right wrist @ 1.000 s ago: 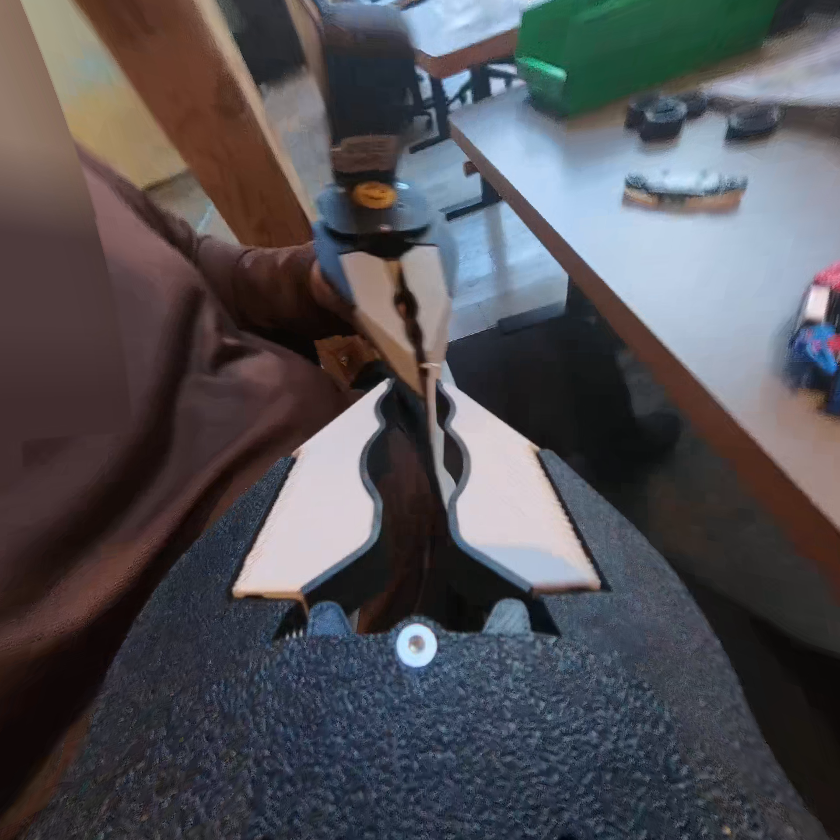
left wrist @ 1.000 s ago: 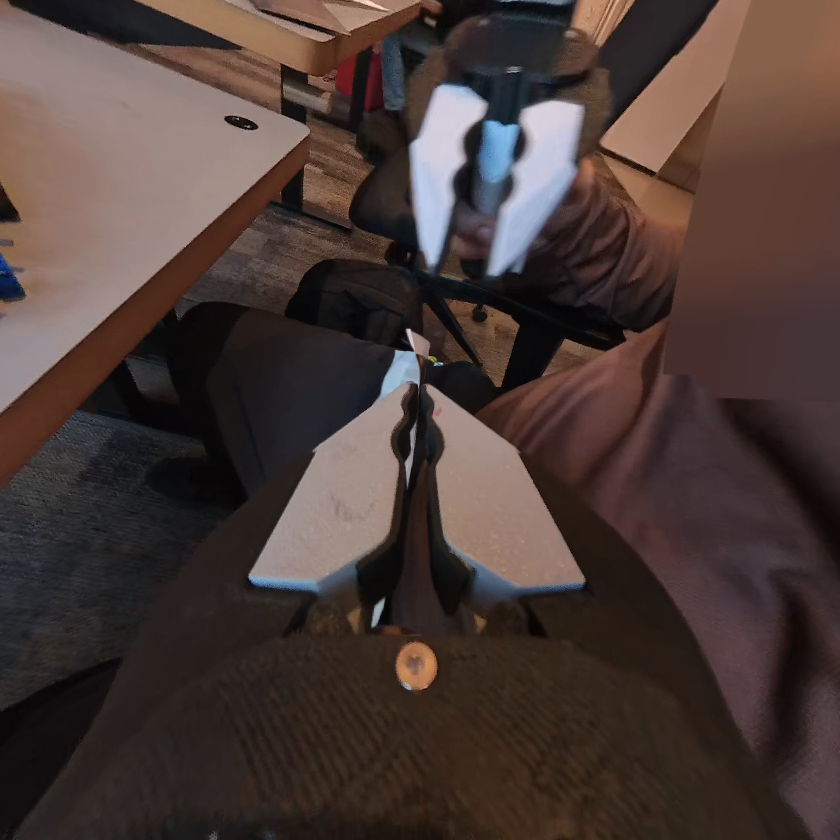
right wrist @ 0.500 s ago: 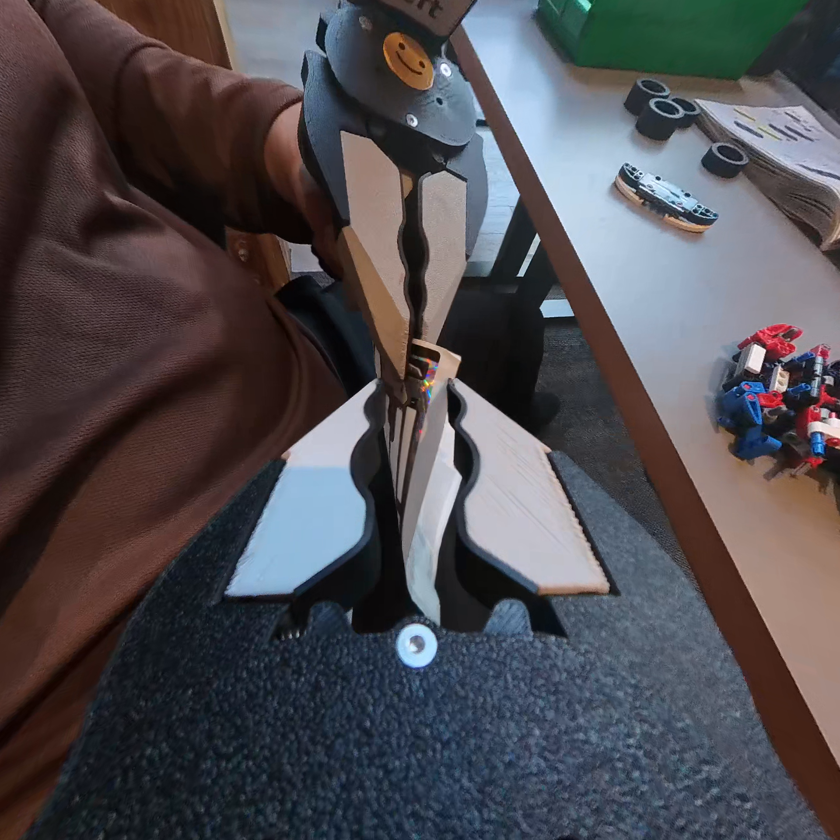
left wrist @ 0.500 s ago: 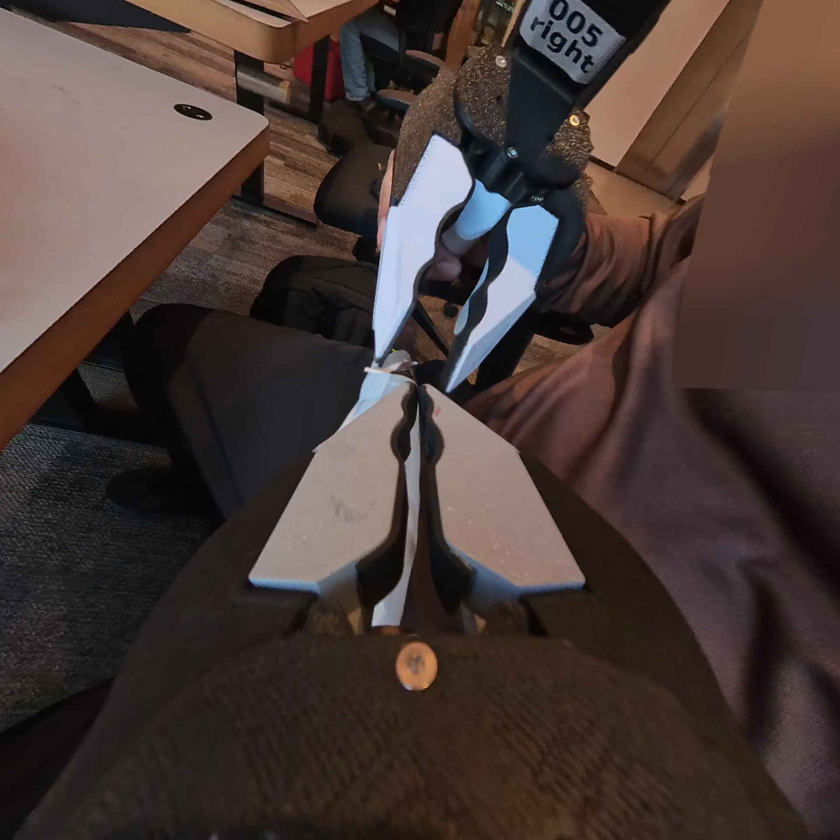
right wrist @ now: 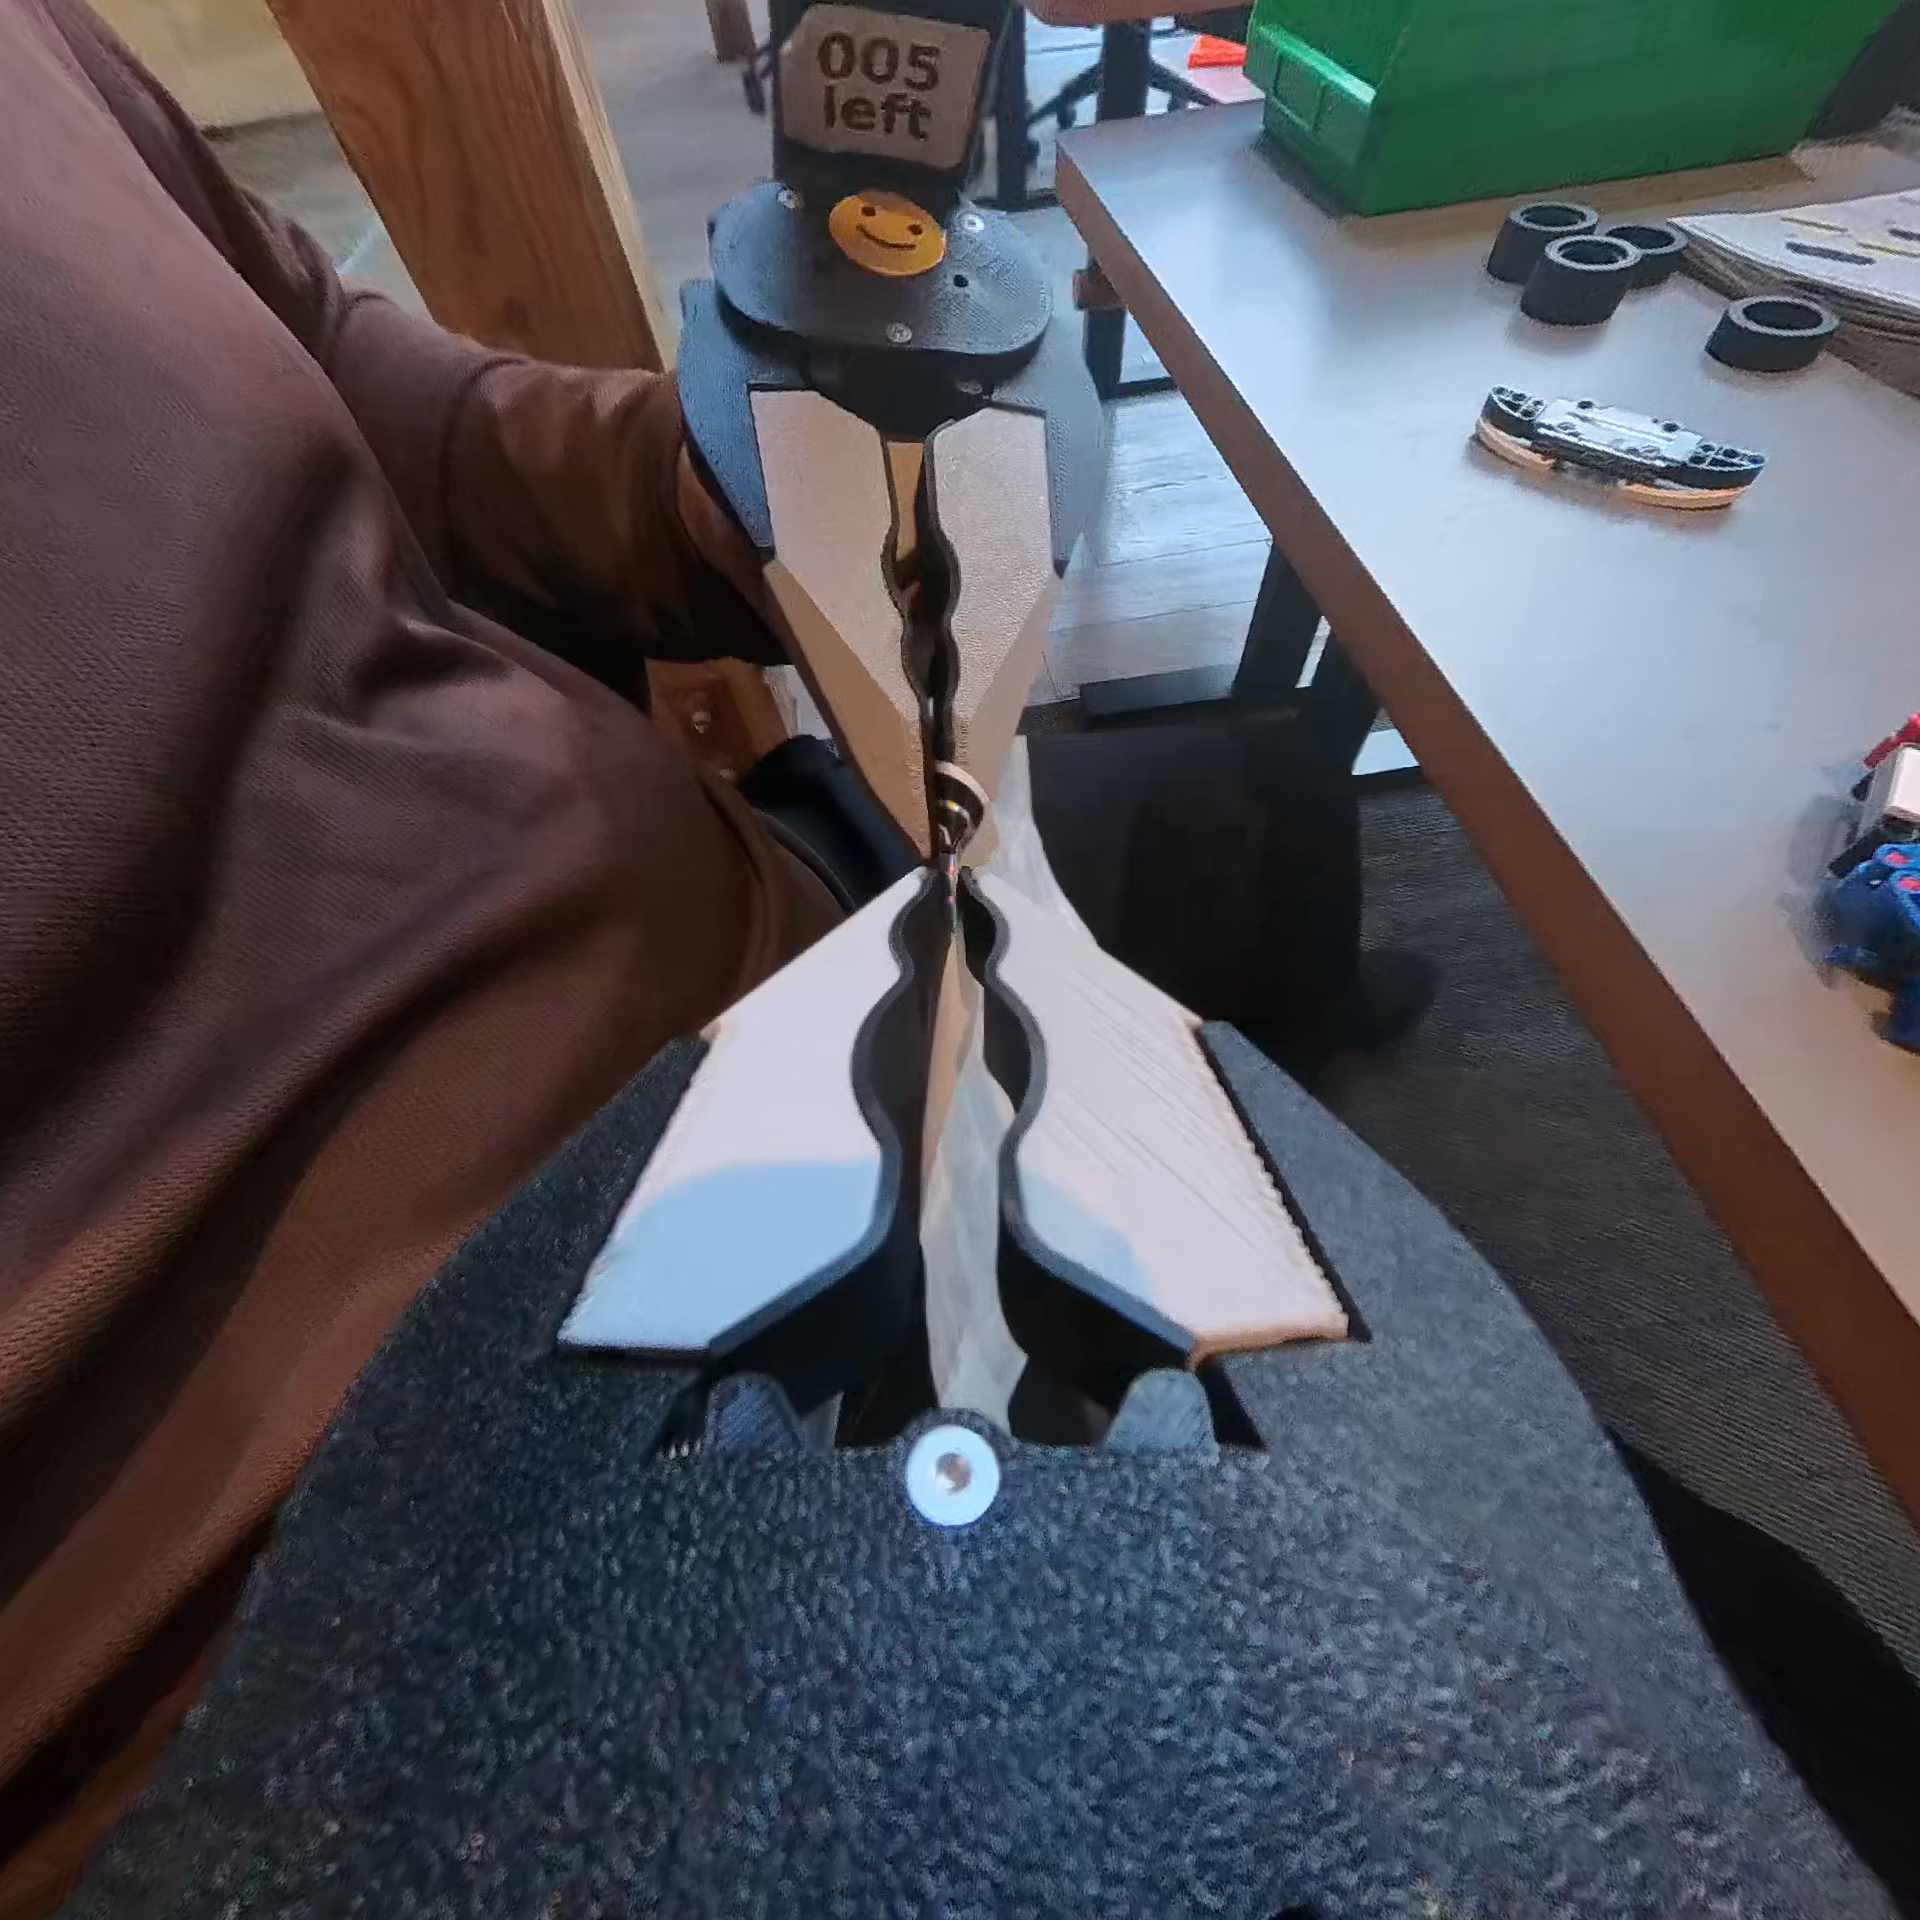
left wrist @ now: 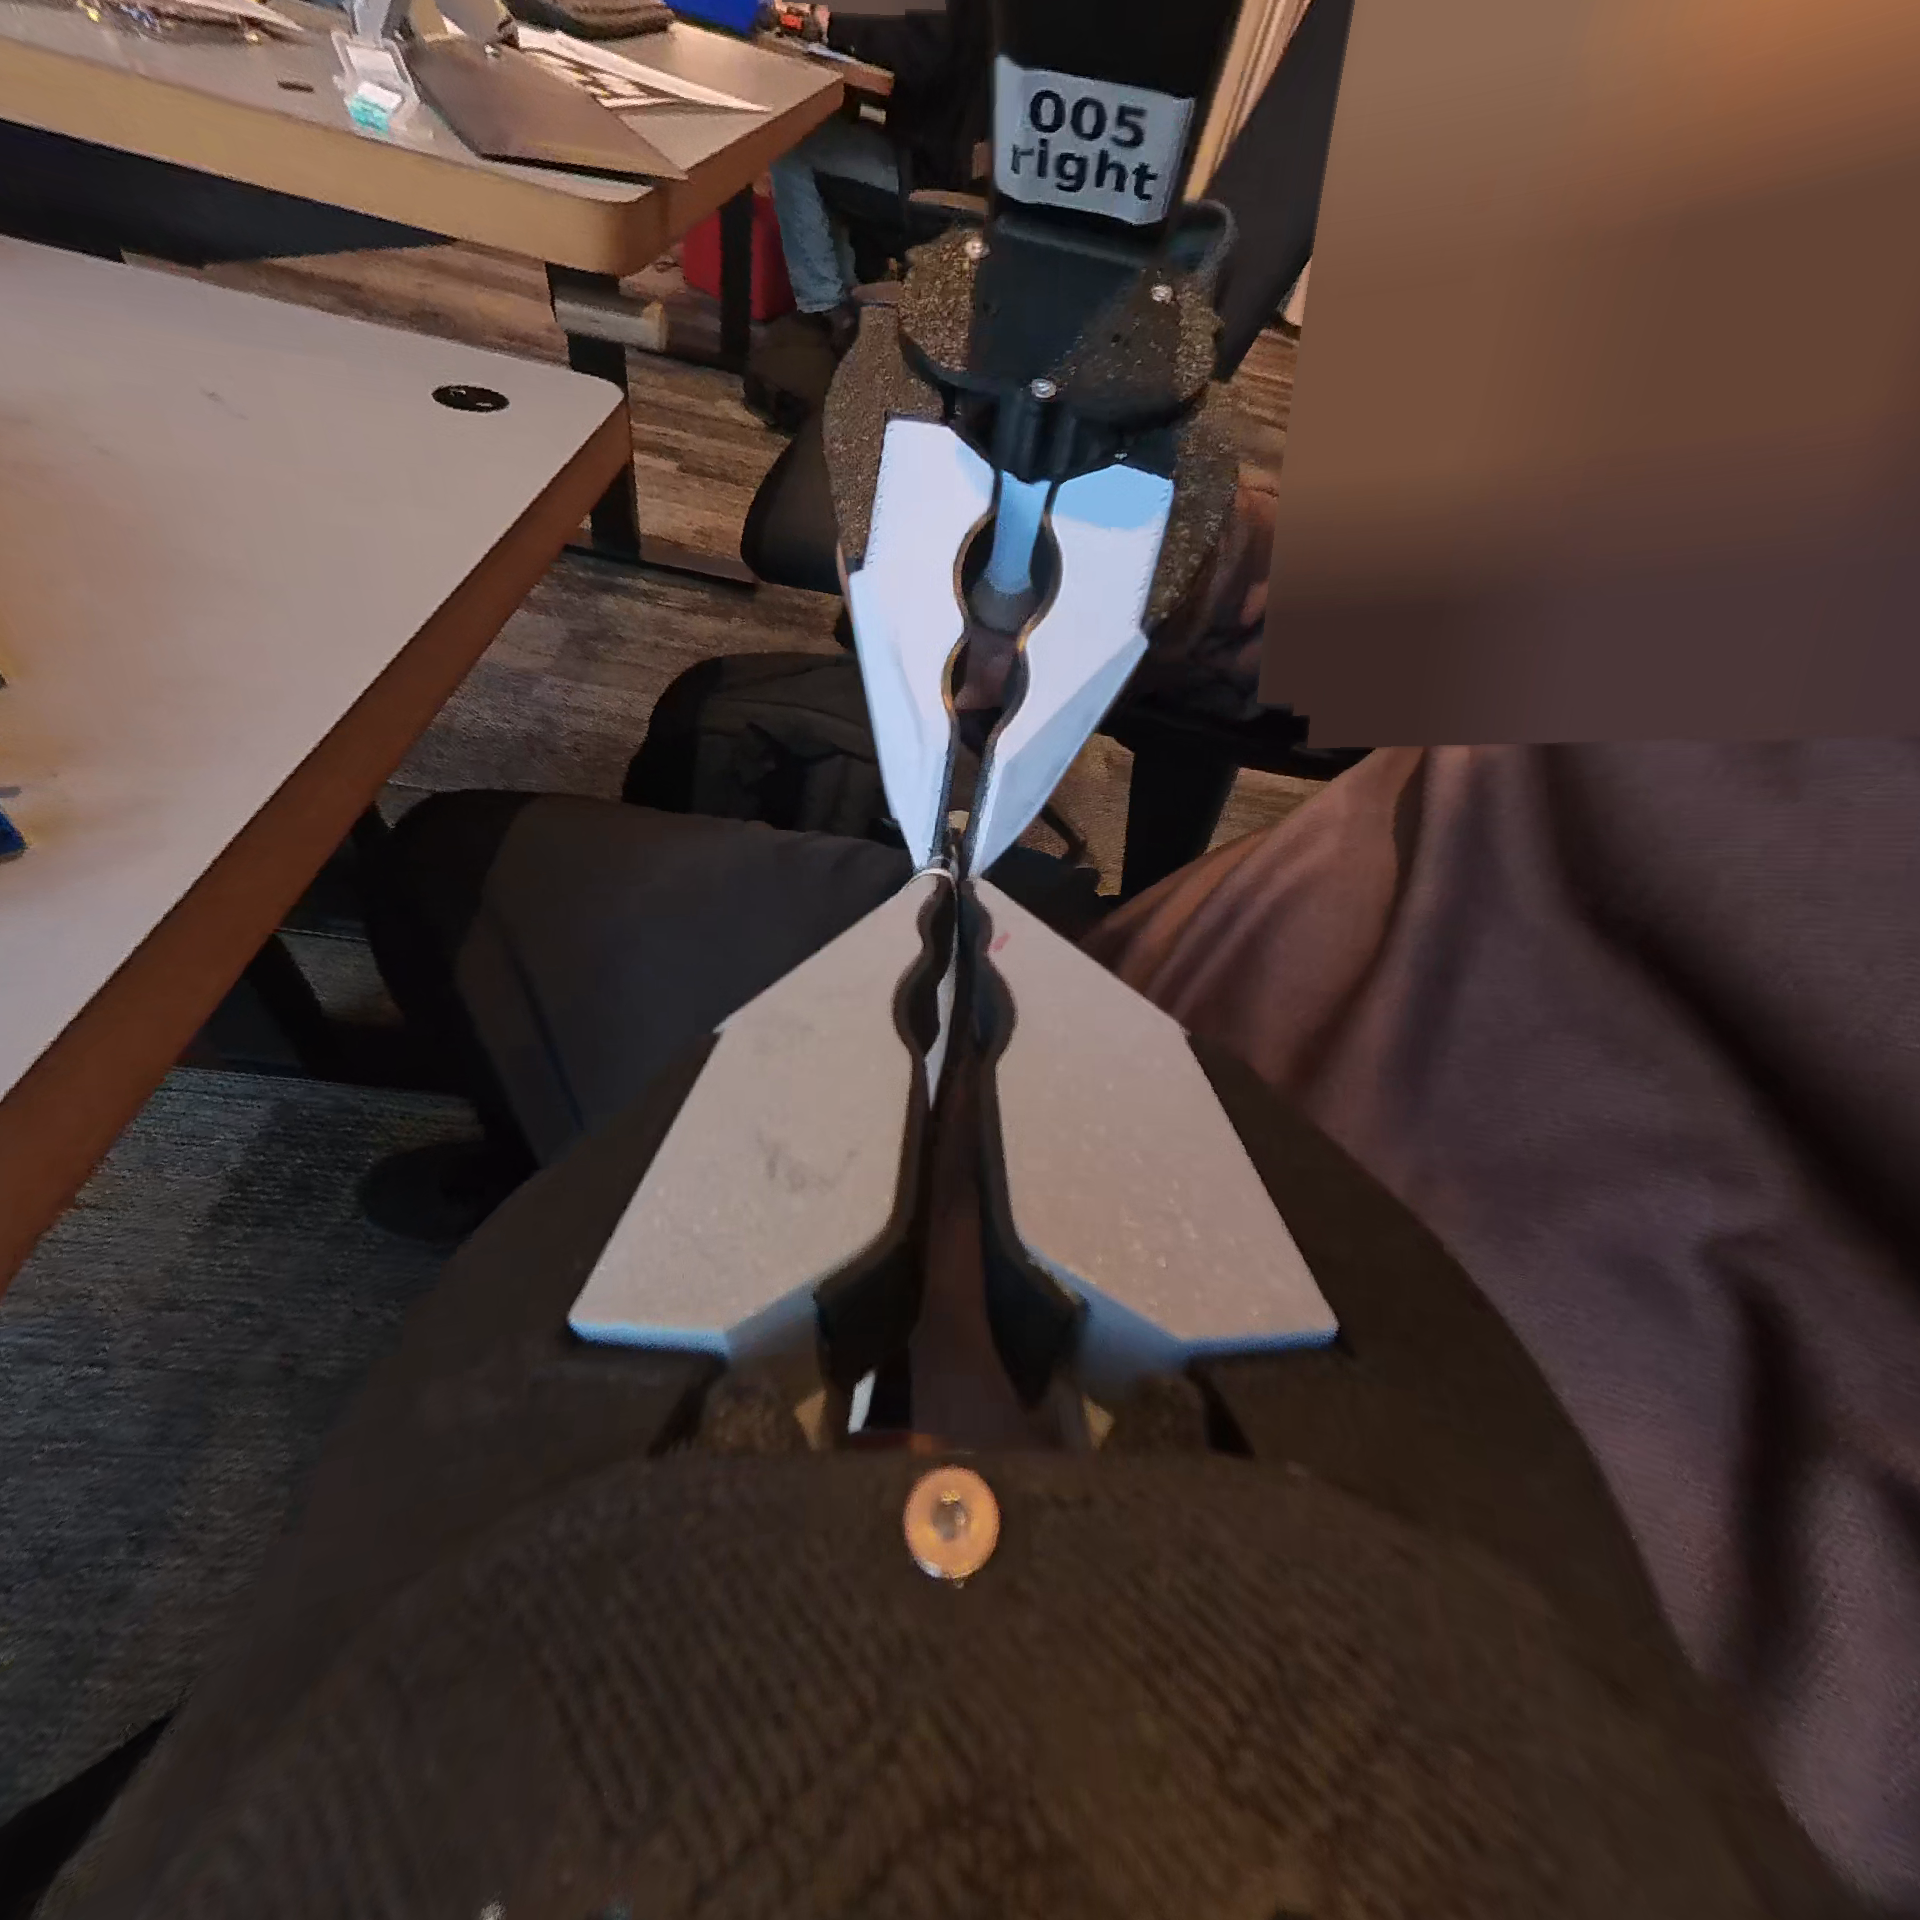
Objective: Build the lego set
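The left claw (left wrist: 951, 902) and right claw (right wrist: 948, 883) meet tip to tip over the person's lap, both clenched on one thin clear plastic bag (right wrist: 961, 1195); each claw carries a printed label; lego pieces (right wrist: 1870, 914), black tires (right wrist: 1579, 275) and a booklet (right wrist: 1808, 260) lie on the tabletop (right wrist: 1507, 623), beside a green bin (right wrist: 1538, 94).

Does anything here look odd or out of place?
Yes. Both grippers, left and right, pinch one thin pale plastic bag tip to tip over the person's lap, away from the grey table.
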